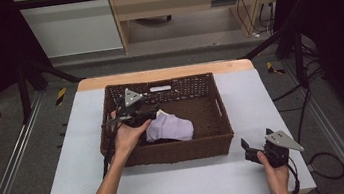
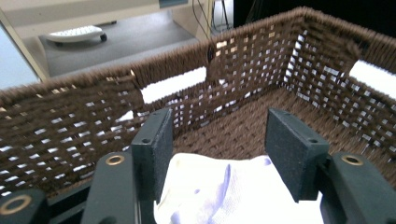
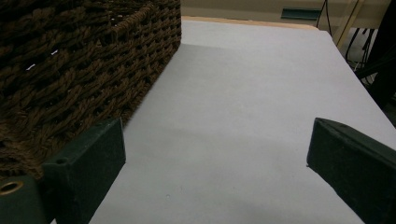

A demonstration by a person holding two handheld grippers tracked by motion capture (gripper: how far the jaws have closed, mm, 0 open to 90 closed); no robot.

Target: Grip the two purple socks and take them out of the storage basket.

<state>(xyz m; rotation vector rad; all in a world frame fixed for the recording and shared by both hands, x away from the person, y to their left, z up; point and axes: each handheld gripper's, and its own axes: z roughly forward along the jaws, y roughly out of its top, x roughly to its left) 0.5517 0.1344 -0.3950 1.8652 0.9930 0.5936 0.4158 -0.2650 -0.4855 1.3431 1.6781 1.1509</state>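
A brown wicker basket (image 1: 182, 151) stands in the middle of the table, with a lavender and white cloth (image 1: 171, 127) crumpled inside it. A hand holds my left gripper (image 1: 153, 113) inside the basket's left part, its tips just at the cloth's left edge. In the left gripper view my left gripper (image 2: 217, 135) is open, and the cloth (image 2: 224, 191) lies low between the jaws, before the basket's woven wall (image 2: 70, 121). My right gripper (image 1: 247, 148) is on the table at the basket's front right corner. My right gripper (image 3: 215, 135) is wide open with nothing between its fingers, and the basket (image 3: 70, 56) is to its left.
The white table top (image 3: 243, 84) stretches to the right of the basket. Something dark (image 1: 164, 139) peeks out under the cloth's front edge. Black frame posts (image 1: 23, 91) stand at the table's far corners, and cables (image 1: 327, 162) trail off its right side.
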